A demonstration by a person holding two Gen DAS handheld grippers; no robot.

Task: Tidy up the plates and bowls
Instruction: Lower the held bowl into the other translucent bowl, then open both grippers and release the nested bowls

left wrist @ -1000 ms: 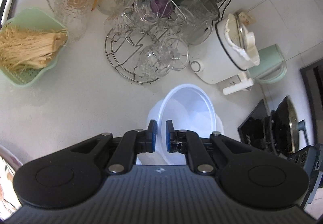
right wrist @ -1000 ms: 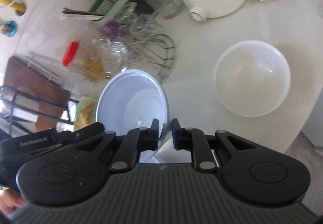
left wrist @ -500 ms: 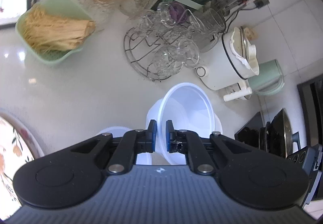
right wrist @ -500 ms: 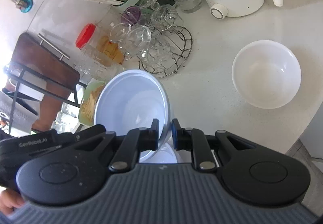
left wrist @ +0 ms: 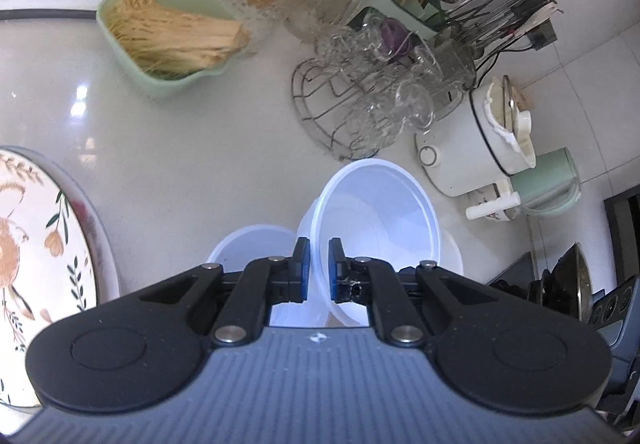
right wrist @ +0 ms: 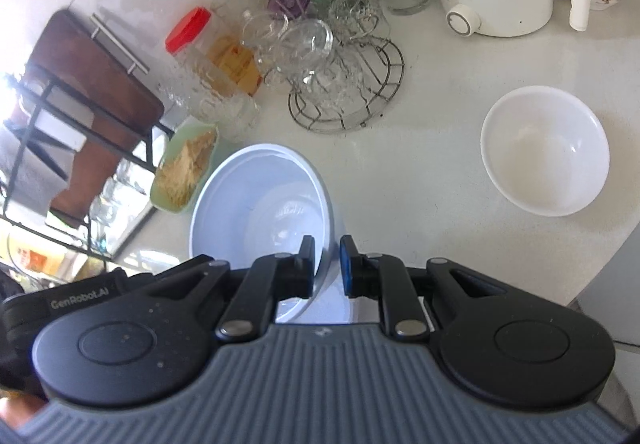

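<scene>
Each gripper pinches the rim of a white bowl above the counter.

The left gripper [left wrist: 318, 268] has its jaws closed narrowly on the near rim of a white bowl [left wrist: 380, 212], tilted with its mouth toward the camera, above a second bowl [left wrist: 248, 244] and near the wire glass rack [left wrist: 336, 116]. The right gripper [right wrist: 326, 268] clamps the rim of a bluish-white bowl [right wrist: 260, 204] likewise tilted. A white bowl on the counter [right wrist: 546, 152] sits upright near the counter's [right wrist: 420, 172] right edge.
</scene>
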